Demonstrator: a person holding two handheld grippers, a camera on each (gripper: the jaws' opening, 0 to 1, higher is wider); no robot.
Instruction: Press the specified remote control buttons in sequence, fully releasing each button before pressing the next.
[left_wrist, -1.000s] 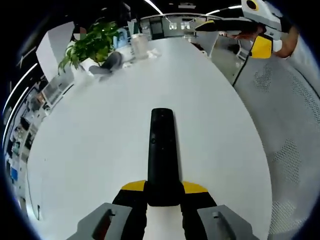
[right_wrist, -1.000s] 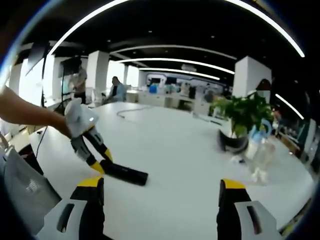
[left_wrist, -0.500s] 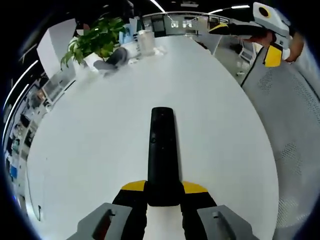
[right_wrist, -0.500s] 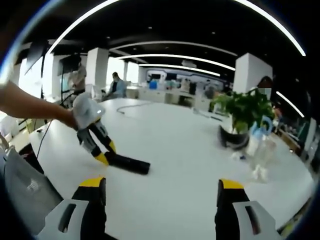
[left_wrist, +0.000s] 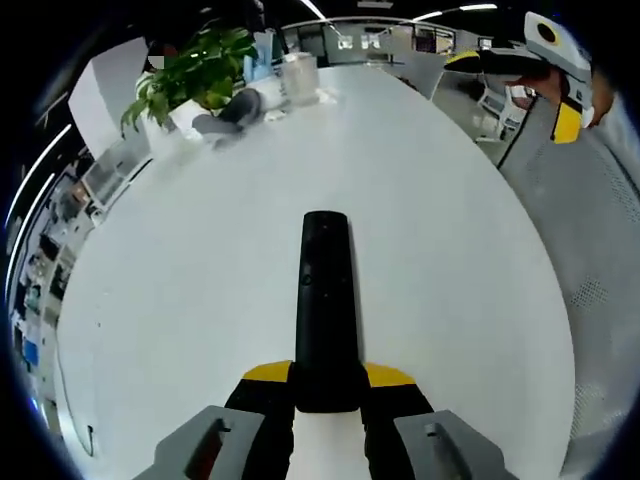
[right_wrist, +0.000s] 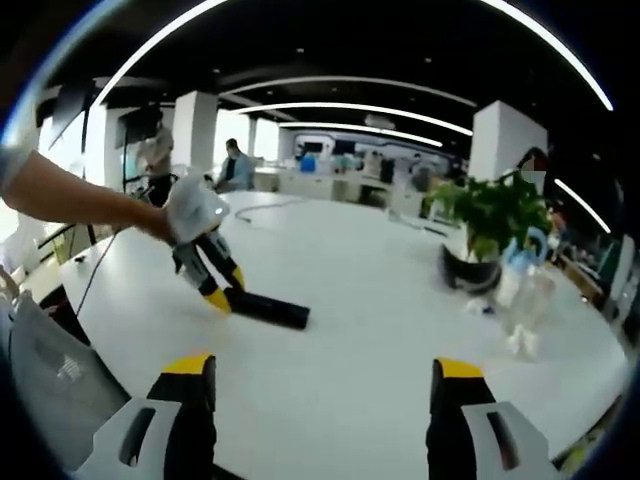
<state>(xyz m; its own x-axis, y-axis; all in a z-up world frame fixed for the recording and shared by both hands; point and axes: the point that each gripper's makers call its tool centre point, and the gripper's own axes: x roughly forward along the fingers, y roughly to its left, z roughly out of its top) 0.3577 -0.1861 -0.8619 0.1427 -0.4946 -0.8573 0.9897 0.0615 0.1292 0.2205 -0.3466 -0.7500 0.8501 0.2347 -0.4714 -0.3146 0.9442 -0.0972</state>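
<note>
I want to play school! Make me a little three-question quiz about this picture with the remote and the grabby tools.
1. True or false: the left gripper is shut on the black remote.
2. Which is nearest the potted plant? A) the clear bottle B) the remote C) the cable
3. Fill in: the right gripper has its fingers wide ____.

Key: 1 true. 2 A. 3 open.

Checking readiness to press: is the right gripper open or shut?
Open. The right gripper shows its two yellow-tipped jaws far apart with only bare white table between them.
</note>
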